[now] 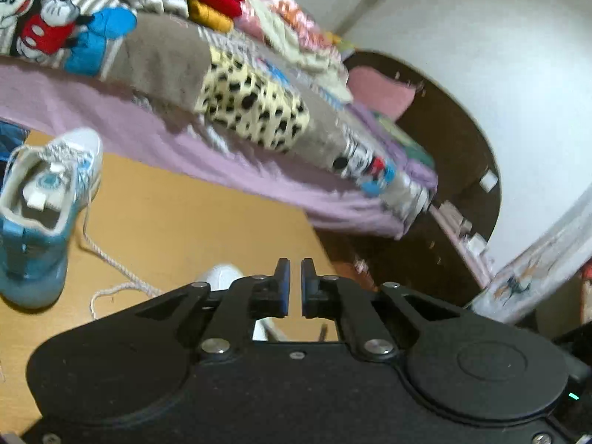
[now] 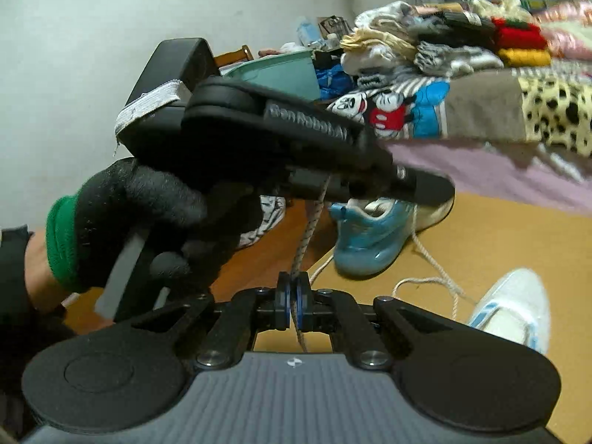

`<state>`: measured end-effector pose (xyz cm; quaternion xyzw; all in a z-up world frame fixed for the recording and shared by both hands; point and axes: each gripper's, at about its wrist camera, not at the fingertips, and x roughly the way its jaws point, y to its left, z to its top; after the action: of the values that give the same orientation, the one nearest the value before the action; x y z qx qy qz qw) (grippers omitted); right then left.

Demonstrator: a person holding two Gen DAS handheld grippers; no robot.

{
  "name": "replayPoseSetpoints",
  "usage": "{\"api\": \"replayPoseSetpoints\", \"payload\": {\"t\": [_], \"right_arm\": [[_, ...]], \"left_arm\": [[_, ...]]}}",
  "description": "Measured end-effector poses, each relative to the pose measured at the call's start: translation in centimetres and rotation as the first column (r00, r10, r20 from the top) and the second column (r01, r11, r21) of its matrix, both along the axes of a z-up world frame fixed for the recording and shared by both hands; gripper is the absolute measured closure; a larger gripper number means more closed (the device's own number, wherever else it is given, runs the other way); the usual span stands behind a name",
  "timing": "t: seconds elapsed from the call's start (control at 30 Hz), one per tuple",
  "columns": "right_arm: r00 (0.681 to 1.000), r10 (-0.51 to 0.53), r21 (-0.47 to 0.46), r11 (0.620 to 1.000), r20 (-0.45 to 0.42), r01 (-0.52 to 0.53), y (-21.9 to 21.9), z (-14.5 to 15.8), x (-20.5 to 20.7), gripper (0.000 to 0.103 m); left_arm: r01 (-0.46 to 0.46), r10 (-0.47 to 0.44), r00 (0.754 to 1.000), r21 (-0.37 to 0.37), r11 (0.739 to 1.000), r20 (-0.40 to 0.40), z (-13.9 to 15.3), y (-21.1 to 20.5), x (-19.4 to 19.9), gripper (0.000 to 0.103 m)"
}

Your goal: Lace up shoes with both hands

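A blue and white sneaker (image 1: pixel 40 207) stands on the cardboard sheet (image 1: pixel 177 222) at the left, its white lace (image 1: pixel 111 270) trailing loose across the sheet. My left gripper (image 1: pixel 292 285) has a narrow gap between its pads and nothing in it in the left wrist view. In the right wrist view my right gripper (image 2: pixel 293 296) is shut on a speckled lace (image 2: pixel 307 233) that runs up to the left gripper's fingers (image 2: pixel 333 181), held by a gloved hand. The blue sneaker (image 2: pixel 373 236) lies beyond. A second white sneaker (image 2: pixel 514 310) sits at the right.
A bed with a purple sheet (image 1: pixel 222 162) and a patchwork blanket (image 1: pixel 236 100) piled with folded clothes runs beside the cardboard. A dark wooden bed end (image 1: pixel 444 140) and white wall stand at the right. A green basin (image 2: pixel 281 70) sits behind the left gripper.
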<state>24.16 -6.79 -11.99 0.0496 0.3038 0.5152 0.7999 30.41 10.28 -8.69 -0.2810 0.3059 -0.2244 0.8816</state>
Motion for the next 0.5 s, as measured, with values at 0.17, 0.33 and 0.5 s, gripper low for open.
{"api": "replayPoseSetpoints", "payload": {"t": [0.17, 0.33, 0.5], "right_arm": [[0.95, -0.227, 0.104, 0.962, -0.213, 0.253, -3.4, -1.0, 2.9, 0.098], [0.925, -0.324, 0.082, 0.935, -0.197, 0.345, -4.8, -0.8, 3.3, 0.098], [0.937, -0.323, 0.047, 0.942, -0.134, 0.331, -3.9, -0.8, 2.6, 0.098]], "left_arm": [[0.016, -0.016, 0.999, 0.0, 1.0, 0.033, 1.0, 0.9, -0.7, 0.089], [0.114, -0.116, 0.993, 0.073, 0.991, 0.028, 0.7, -1.2, -1.0, 0.073], [0.154, -0.163, 0.986, 0.176, 0.972, 0.038, 0.6, -2.7, -1.2, 0.073]]}}
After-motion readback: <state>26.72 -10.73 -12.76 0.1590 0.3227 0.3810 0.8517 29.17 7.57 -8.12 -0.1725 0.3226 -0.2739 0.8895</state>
